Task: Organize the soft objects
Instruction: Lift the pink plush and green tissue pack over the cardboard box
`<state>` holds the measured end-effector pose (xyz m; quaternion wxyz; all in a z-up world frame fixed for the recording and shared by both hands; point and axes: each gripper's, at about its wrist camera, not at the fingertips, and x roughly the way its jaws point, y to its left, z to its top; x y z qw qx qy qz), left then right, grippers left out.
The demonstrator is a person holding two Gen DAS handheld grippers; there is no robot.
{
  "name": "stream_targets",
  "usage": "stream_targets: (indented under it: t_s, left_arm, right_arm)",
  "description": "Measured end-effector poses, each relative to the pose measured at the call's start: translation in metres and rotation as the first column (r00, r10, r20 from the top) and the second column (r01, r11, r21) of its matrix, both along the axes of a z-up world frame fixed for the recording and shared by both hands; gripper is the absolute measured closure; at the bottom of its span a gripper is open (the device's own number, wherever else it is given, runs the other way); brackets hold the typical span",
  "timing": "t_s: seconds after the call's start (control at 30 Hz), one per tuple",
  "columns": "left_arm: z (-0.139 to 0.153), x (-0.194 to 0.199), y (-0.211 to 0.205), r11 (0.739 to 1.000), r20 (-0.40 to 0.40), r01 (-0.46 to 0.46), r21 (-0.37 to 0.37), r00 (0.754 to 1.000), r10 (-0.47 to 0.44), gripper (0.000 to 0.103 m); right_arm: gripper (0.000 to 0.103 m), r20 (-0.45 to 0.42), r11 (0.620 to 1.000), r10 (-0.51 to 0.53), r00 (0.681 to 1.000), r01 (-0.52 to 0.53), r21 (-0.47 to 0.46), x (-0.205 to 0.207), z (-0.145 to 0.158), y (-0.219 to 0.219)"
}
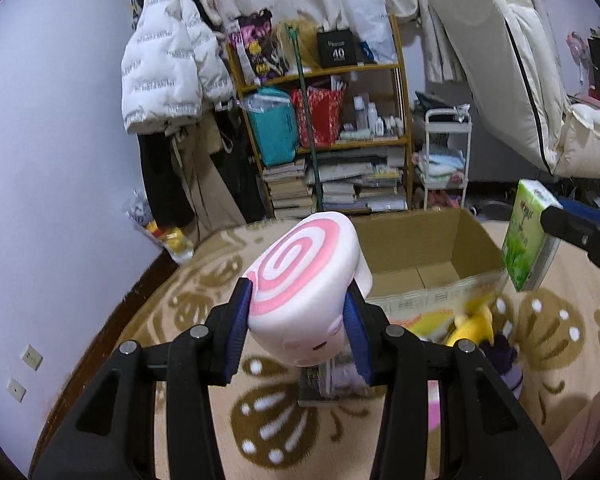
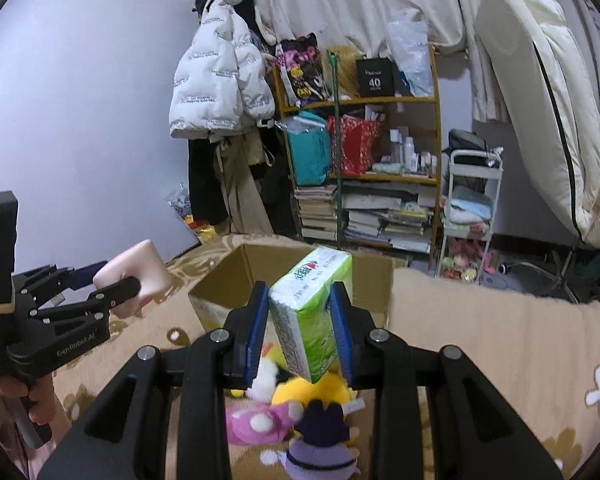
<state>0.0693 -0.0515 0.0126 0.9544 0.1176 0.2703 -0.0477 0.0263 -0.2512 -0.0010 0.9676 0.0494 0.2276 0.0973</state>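
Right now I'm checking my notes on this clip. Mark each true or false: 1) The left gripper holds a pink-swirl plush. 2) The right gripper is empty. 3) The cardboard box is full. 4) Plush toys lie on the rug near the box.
1) True: the left gripper is shut on the swirl plush.
2) False: the right gripper is shut on a green tissue pack.
3) False: the part of the box in view looks empty.
4) True: plush toys lie on the rug near it.
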Motion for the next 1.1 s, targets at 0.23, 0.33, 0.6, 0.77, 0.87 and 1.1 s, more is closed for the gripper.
stream_targets:
  t_s: [0.23,0.33,0.6,0.77,0.87,1.1]
  left_arm:
    - [0.024,0.032,-0.004,1.000,0.081,0.007,-0.011,0.997,-0.006,0.060]
    - [0.027,0.042,-0.006,0.999,0.108,0.019,-0.025,0.994,-0.016,0.060]
    - [0.009,0.068,-0.014,0.996,0.117,0.056,-0.067,0.992,-0.048,0.060]
    - [-0.008,0.080,-0.017,0.994,0.092,0.075,-0.079,0.993,-0.068,0.059]
    - [-0.019,0.085,-0.020,0.994,0.063,0.080,-0.077,0.995,-0.075,0.059]
    - [-0.042,0.100,-0.020,0.991,-0.024,0.060,-0.117,0.998,-0.064,0.059]
  right_arm:
    - [0.070,0.036,1.000,-0.001,0.999,0.001,-0.017,0.029,0.012,0.000]
    - [0.070,0.046,1.000,-0.001,0.999,0.002,-0.019,0.042,0.017,0.000]
    - [0.070,0.087,0.999,-0.004,0.996,0.007,-0.033,0.075,0.027,0.005]
    - [0.070,0.073,0.999,-0.008,0.997,0.010,-0.033,0.085,0.013,0.007]
    - [0.070,0.049,1.000,-0.009,0.999,0.010,-0.027,0.089,-0.001,0.008]
    - [0.070,0.013,0.998,-0.011,1.000,0.012,-0.058,0.098,-0.027,0.011]
